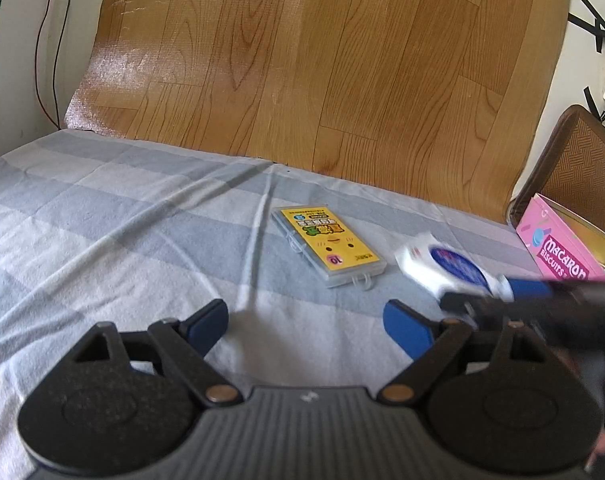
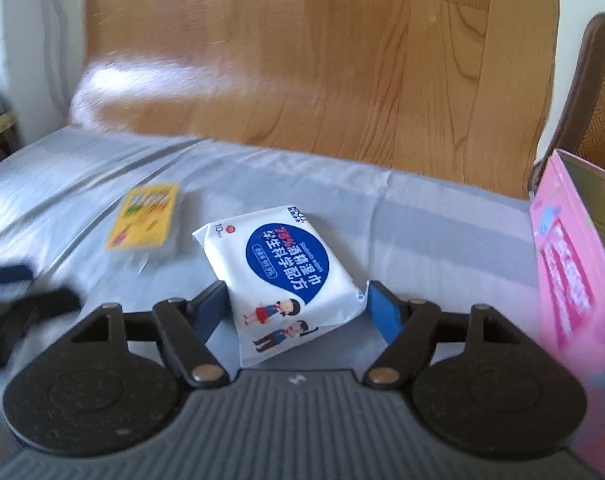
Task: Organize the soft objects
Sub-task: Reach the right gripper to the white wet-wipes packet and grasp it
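Now | pink box (image 2: 570,280) open-topped at right on bed (image 1: 102,220), contents hidden | wipes pack (image 2: 286,276) between right gripper (image 2: 296,312) pads, seemingly pinched | left gripper (image 1: 306,320) spread, empty, angled down | yellow case (image 1: 328,246) nearby.

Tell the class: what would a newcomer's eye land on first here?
The white wet-wipe pack with its blue label sits between the right gripper pads. Behind it to the left a yellow card case lies flat on the grey checked sheet, and a pink biscuit box stands at the right edge.
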Tool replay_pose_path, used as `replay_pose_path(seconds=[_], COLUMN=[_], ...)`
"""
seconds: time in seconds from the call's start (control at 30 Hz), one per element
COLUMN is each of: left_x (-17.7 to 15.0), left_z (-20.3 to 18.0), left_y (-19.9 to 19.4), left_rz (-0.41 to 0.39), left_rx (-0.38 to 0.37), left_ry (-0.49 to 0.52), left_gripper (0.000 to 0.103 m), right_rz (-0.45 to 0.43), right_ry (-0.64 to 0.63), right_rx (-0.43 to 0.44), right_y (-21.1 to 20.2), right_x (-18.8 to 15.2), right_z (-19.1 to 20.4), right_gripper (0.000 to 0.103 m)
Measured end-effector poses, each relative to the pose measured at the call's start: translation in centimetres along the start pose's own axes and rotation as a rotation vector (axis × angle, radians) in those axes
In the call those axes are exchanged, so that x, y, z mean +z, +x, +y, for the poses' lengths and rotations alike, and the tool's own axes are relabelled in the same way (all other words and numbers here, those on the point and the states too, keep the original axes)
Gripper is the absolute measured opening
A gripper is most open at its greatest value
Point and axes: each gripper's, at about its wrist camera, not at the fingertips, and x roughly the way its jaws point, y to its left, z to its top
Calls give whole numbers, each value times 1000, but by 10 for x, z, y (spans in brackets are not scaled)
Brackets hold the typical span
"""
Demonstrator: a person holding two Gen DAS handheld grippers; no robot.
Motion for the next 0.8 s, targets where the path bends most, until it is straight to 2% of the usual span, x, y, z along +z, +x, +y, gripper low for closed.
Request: replay_pose_path(seconds=[0.2, 0.3, 0.47, 0.6, 0.73, 0.8], left_x=[-1, -2, -2, -2, -6, -11], left_z=[-1, -2, -3, -4, -12, -23], left_y=[-1, -2, -2, -2, -7, -16], left_rz=[0, 1, 5, 9, 22, 45], left_rx=[-1, 1, 1, -2, -22, -96], left_ry=[1, 7, 22, 30, 52, 42], left_gripper=[88, 88, 89, 89, 88, 87], right_rz=[-12, -29, -63, -67, -78, -90], right_ry=[-47, -27, -35, -3, -4, -24], right_rx=[63, 74, 16, 2, 7, 4], right_y=[-60, -89, -123, -138, -149, -157], right_x=[-48, -72, -106, -118, -126, -131], right_z=[5, 0, -5, -16, -22, -24], right_gripper=[77, 78, 78, 78, 78, 78])
